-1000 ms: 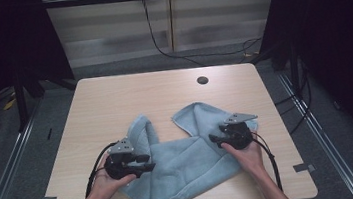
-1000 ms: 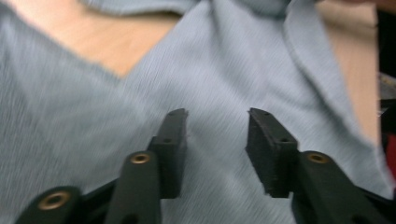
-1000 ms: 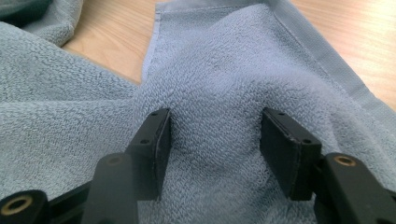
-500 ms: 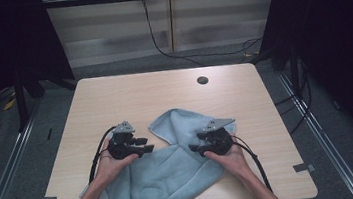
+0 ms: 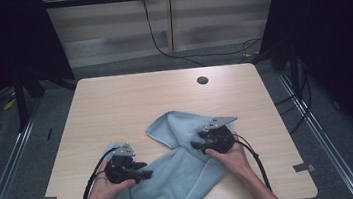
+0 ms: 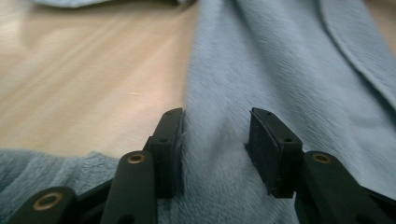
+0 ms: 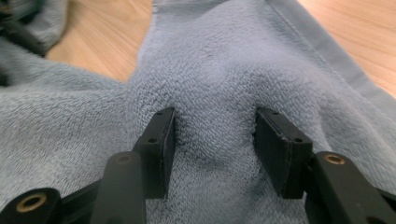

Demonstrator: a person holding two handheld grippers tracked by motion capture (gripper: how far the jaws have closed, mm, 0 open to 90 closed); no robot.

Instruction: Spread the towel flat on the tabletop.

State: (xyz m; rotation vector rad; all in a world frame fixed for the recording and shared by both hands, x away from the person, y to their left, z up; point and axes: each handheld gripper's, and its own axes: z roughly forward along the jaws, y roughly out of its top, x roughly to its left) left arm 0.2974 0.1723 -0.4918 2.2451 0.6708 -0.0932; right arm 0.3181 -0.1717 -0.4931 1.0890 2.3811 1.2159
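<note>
1. Left gripper (image 6: 215,140): jaws spread, light blue fluffy terry towel (image 6: 280,70) lying between them, its edge right at the left jaw; nothing pinched.
2. Right gripper (image 7: 212,144): jaws spread, a raised hump of towel sits between them, not squeezed.
3. High view: towel (image 5: 182,171) lies crumpled across the near half of the light wooden table (image 5: 114,101), far corner folded over, near end hanging over the table's front edge.
4. Both grippers rest on the towel, well apart, hand-held.

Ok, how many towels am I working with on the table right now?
1. A single light blue towel lies crumpled across the near half of the table, its near end hanging past the front edge. The left tongs and right tongs both sit on it.
</note>
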